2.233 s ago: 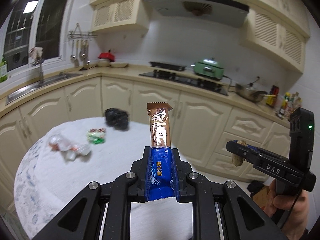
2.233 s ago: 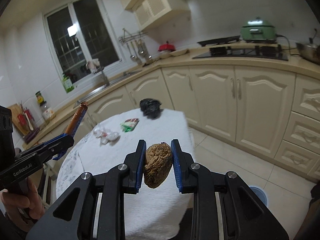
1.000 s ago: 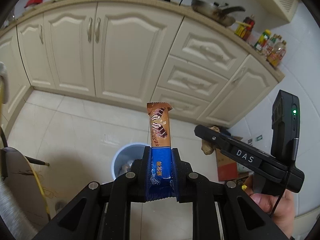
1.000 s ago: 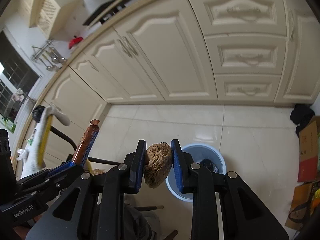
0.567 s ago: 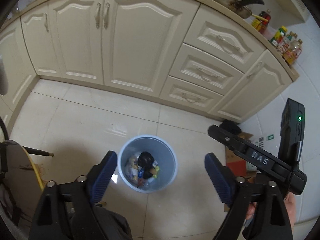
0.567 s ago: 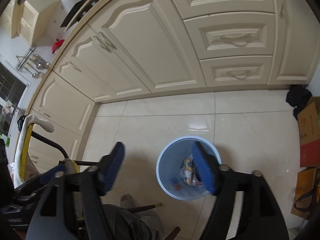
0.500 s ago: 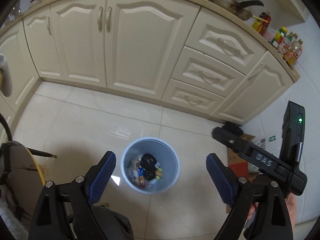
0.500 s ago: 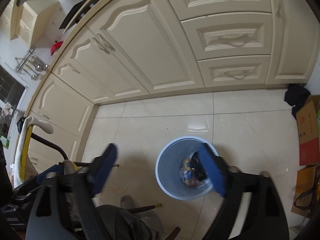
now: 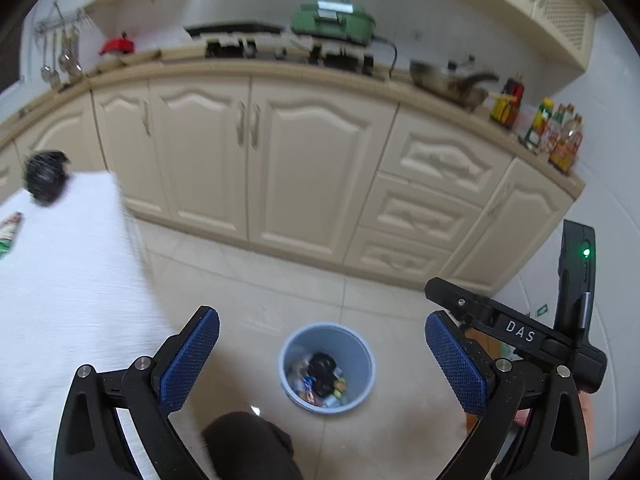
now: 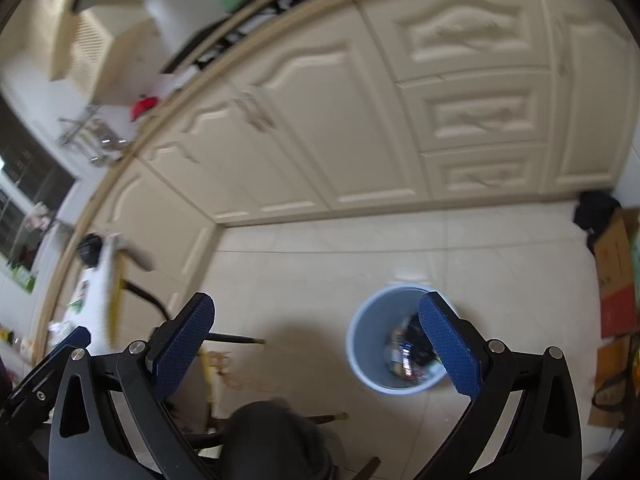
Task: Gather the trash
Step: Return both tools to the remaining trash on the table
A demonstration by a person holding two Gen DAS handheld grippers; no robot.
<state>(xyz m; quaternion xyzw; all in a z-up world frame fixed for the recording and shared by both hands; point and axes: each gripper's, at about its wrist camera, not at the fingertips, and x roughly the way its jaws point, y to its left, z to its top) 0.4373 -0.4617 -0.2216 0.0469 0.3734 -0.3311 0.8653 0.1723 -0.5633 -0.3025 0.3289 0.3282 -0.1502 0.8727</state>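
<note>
A pale blue bin [image 9: 328, 330] stands on the tiled floor, with mixed trash [image 9: 320, 376] lying inside it. My left gripper [image 9: 320, 316] hangs above it, jaws still opening, nothing between the blue pads. My right gripper [image 10: 316, 300] is also still opening and is empty; its right finger overlaps the bin [image 10: 372, 320] and the trash [image 10: 408, 348]. The right gripper's black body [image 9: 516, 330] shows at the right of the left wrist view. At the left, a white-clothed table [image 9: 72, 280] carries a black crumpled thing [image 9: 46, 176] and a green-and-red wrapper [image 9: 10, 232].
Cream cabinets [image 9: 320, 176] line the far side under a counter with a stove and a pan [image 9: 452, 80]. Cardboard boxes [image 10: 616, 280] stand at the right by the wall. A person's dark-clothed knee [image 9: 248, 444] is just below the grippers.
Both grippers went from shut to wide open; the snack-bar wrapper and the brown lump are gone from the jaws. Both views have lifted, and the table has come into sight at the left.
</note>
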